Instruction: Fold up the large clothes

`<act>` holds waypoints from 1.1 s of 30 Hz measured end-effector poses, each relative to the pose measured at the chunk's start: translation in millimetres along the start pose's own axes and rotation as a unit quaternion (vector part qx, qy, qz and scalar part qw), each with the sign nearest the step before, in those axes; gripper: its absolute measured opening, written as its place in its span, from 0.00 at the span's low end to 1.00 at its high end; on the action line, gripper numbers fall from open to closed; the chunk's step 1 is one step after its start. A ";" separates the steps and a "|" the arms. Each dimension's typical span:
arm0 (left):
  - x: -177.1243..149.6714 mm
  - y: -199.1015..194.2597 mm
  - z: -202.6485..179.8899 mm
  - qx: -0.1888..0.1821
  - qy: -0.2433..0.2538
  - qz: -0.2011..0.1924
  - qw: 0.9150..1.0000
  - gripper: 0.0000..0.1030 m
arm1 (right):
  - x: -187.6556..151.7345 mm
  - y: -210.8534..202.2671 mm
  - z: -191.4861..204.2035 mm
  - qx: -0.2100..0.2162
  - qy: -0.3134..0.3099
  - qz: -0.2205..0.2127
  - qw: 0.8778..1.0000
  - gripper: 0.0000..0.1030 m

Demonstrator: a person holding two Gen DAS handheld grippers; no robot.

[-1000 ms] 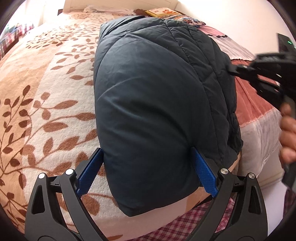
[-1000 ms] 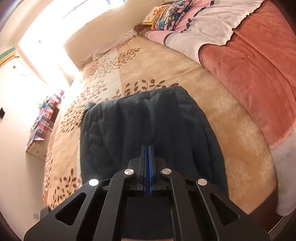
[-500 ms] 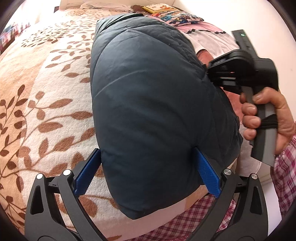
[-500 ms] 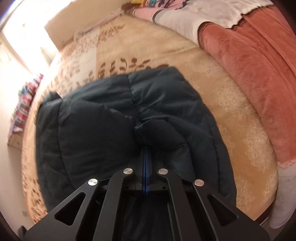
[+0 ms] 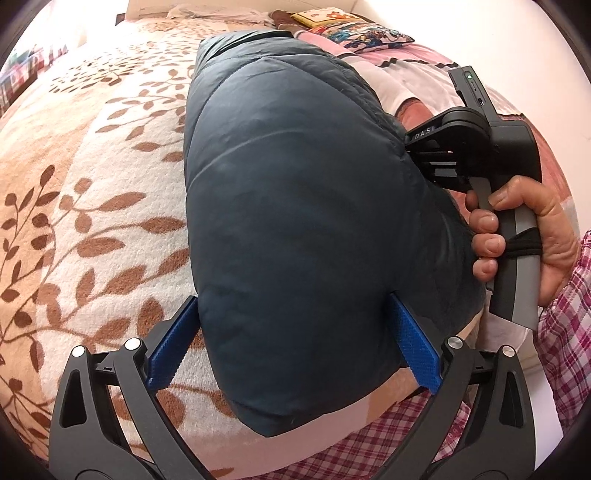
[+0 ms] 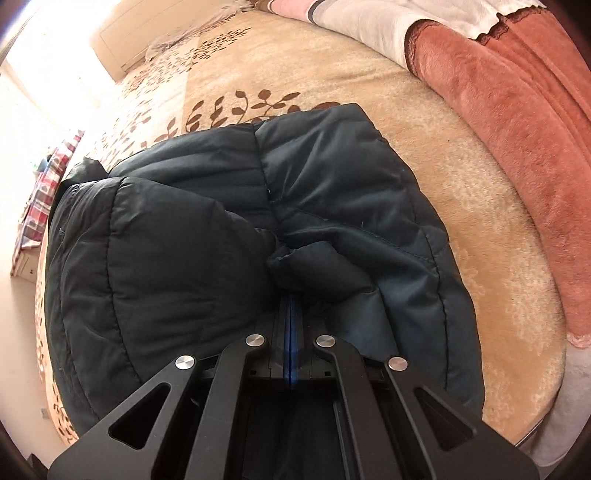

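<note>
A dark navy puffer jacket (image 5: 295, 206) lies folded in a long bundle on the leaf-patterned bed blanket (image 5: 85, 206). My left gripper (image 5: 295, 332) is wide open, its blue pads (image 5: 170, 350) on either side of the bundle's near end, which bulges between them. My right gripper (image 6: 290, 295) is shut on a bunched fold of the jacket (image 6: 317, 266) at the jacket's (image 6: 184, 258) near edge. In the left wrist view the right gripper's body (image 5: 476, 144) sits at the jacket's right side, its fingertips hidden behind the fabric.
A salmon fleece blanket (image 6: 517, 129) and white bedding (image 6: 388, 26) lie along the bed's right side. Pillows (image 5: 362, 33) sit at the headboard. A checked cloth (image 6: 48, 188) lies off the bed's left. The person's checked clothing (image 5: 369, 435) is at the bed's near edge.
My right gripper has come in close against the jacket's right side and gathered a fold between its shut fingers. My left gripper stays open around the near end.
</note>
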State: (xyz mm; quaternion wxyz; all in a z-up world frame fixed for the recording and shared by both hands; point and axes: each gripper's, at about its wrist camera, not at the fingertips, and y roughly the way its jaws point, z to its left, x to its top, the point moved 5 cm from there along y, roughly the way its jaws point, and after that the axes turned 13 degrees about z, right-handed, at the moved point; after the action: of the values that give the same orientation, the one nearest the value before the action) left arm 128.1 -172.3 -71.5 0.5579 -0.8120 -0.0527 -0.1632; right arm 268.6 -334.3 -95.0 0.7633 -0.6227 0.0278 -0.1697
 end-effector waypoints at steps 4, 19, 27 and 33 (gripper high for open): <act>0.1 -0.4 -2.5 0.013 0.001 0.000 1.000 0.95 | 1.6 1.5 -1.1 0.012 -0.001 -0.001 1.000 0.00; -2.9 -8.0 -17.2 0.072 0.019 -0.008 0.997 0.96 | -2.5 0.2 -8.7 0.056 -0.005 -0.008 0.998 0.00; 0.6 -6.2 -26.5 0.100 0.029 -0.004 0.995 0.96 | -3.7 -0.3 -13.9 0.086 -0.004 -0.011 0.996 0.00; 7.3 -5.4 -31.5 0.116 0.035 0.003 0.993 0.96 | -3.7 -3.8 -14.9 0.096 0.008 -0.007 0.995 0.00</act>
State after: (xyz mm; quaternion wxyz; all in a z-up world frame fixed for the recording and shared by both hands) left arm 127.0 -200.1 -54.1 0.6505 -0.7357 -0.0492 -0.1821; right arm 260.4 -347.9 -95.3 0.8180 -0.5455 0.0129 -0.1822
